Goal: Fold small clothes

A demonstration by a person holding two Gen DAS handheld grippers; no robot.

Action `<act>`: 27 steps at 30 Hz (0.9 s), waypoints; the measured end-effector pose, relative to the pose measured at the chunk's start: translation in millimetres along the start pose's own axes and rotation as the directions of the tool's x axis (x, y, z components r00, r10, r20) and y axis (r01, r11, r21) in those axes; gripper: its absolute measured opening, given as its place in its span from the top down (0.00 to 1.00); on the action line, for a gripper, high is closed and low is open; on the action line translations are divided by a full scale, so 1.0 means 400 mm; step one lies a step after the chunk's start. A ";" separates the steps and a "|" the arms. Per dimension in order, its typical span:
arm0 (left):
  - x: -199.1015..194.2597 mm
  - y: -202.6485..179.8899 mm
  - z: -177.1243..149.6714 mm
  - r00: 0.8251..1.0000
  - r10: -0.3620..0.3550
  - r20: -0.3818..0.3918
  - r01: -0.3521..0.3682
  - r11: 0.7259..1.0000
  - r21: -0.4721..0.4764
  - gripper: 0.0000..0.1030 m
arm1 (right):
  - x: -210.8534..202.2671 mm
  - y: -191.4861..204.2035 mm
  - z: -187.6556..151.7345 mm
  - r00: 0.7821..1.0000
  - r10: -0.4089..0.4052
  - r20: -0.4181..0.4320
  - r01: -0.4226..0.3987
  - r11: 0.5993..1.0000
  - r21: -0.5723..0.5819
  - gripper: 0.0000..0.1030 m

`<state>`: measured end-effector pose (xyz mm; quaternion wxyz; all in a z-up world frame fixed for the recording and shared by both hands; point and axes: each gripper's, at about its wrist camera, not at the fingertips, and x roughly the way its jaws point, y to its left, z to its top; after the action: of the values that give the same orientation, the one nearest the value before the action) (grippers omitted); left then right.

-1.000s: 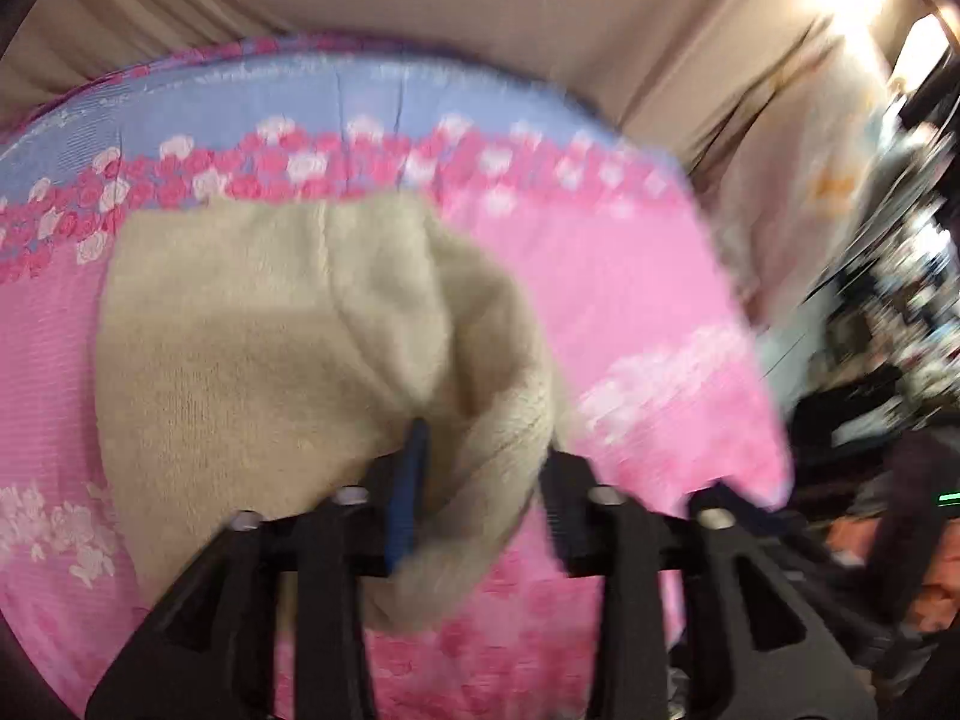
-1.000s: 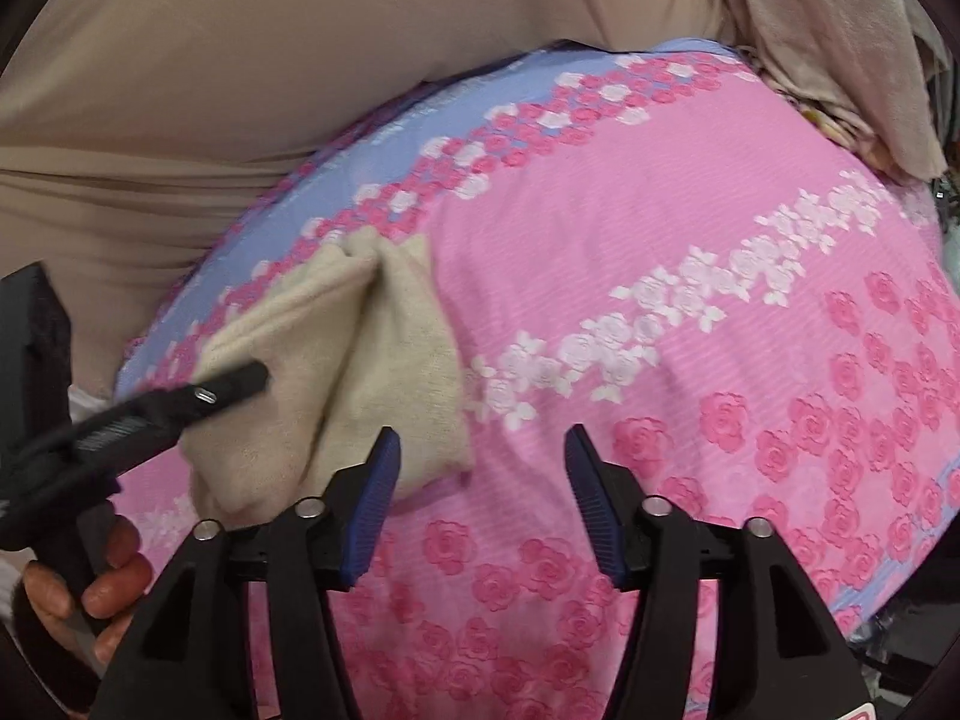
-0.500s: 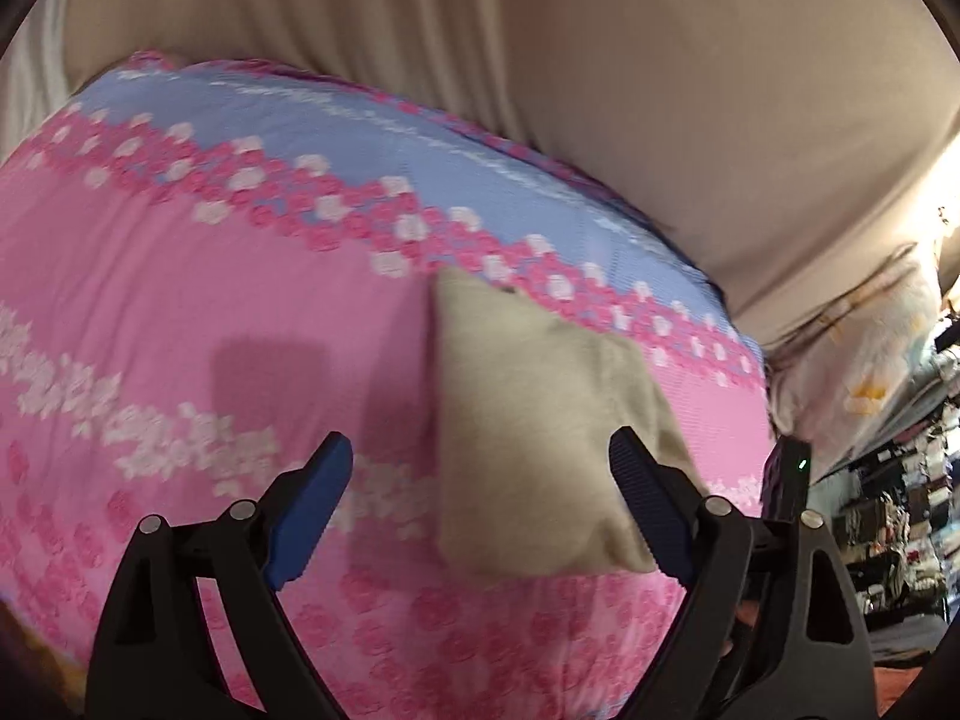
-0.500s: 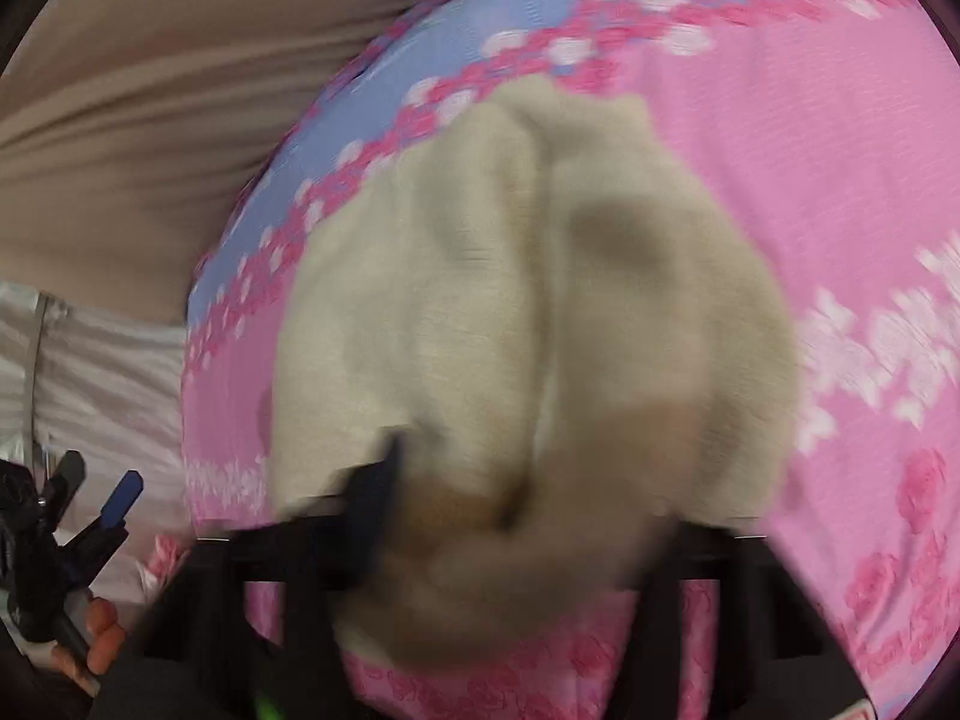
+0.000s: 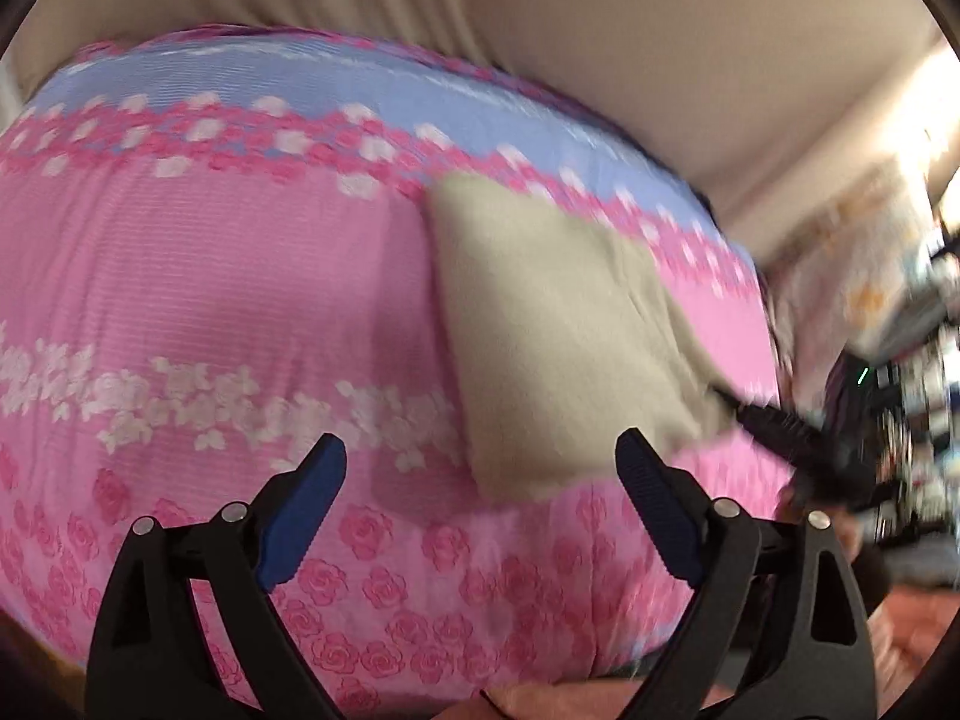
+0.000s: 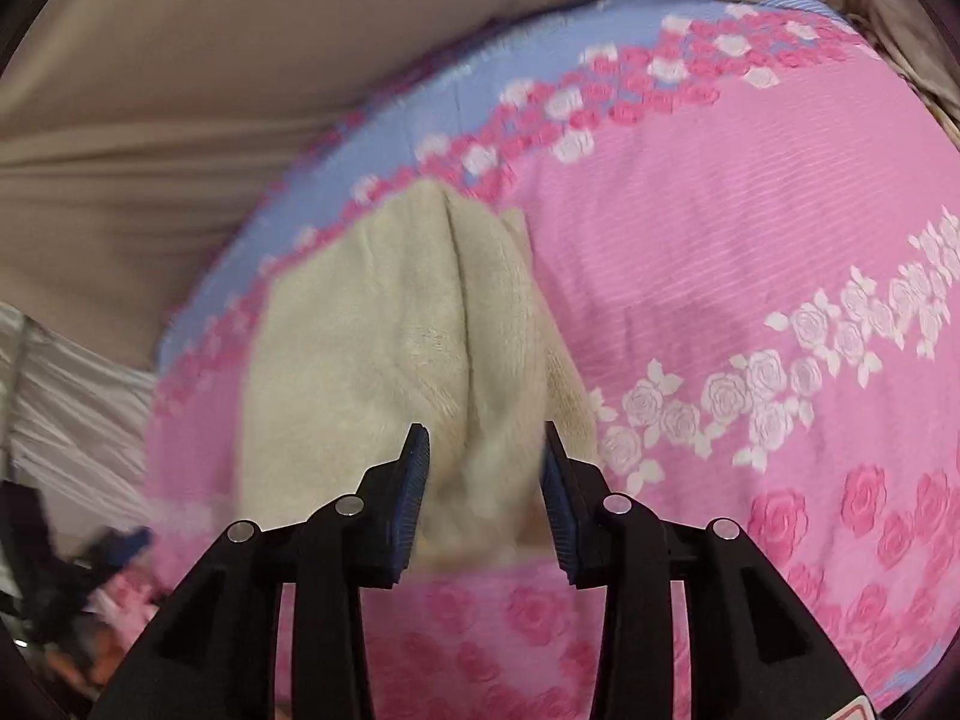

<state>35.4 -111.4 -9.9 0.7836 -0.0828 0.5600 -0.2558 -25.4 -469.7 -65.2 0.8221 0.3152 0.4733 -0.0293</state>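
A small beige knit garment (image 5: 552,336) lies folded on the pink floral bedspread (image 5: 210,312). My left gripper (image 5: 480,468) is open and empty, just short of the garment's near edge. In the right wrist view the garment (image 6: 372,348) has a raised fold down its middle. My right gripper (image 6: 485,450) has its jaws partly closed around the garment's near end, with the cloth between the blue pads (image 6: 414,492). The right gripper also shows in the left wrist view (image 5: 774,426), blurred, at the garment's right corner.
The bedspread (image 6: 750,228) has a blue band with roses along its far side. A beige curtain (image 5: 540,30) hangs behind the bed. A pale patterned cloth (image 5: 864,276) and clutter lie to the right. The left gripper (image 6: 114,546) shows blurred at lower left.
My left gripper let go of the garment, opened wide and drew back. My right gripper moved in onto the garment's near end and narrowed around it.
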 end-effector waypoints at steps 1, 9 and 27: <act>0.018 -0.014 -0.009 1.000 -0.006 -0.028 0.007 1.000 0.029 0.14 | -0.019 0.008 -0.006 1.000 0.007 0.010 -0.007 1.000 -0.005 0.62; 0.111 -0.121 -0.024 0.994 0.092 -0.066 -0.081 0.986 0.145 0.14 | 0.027 0.119 0.092 0.994 -0.109 0.003 0.107 0.975 -0.195 0.47; 0.090 -0.090 0.029 0.938 0.347 0.009 -0.347 0.934 0.085 0.13 | 0.135 0.143 0.202 0.999 0.025 -0.021 -0.029 0.982 -0.186 0.86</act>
<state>43.6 -161.7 -20.8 0.8177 0.0517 0.5566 -0.1376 85.5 -454.6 -51.8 0.8440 0.2434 0.4771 0.0292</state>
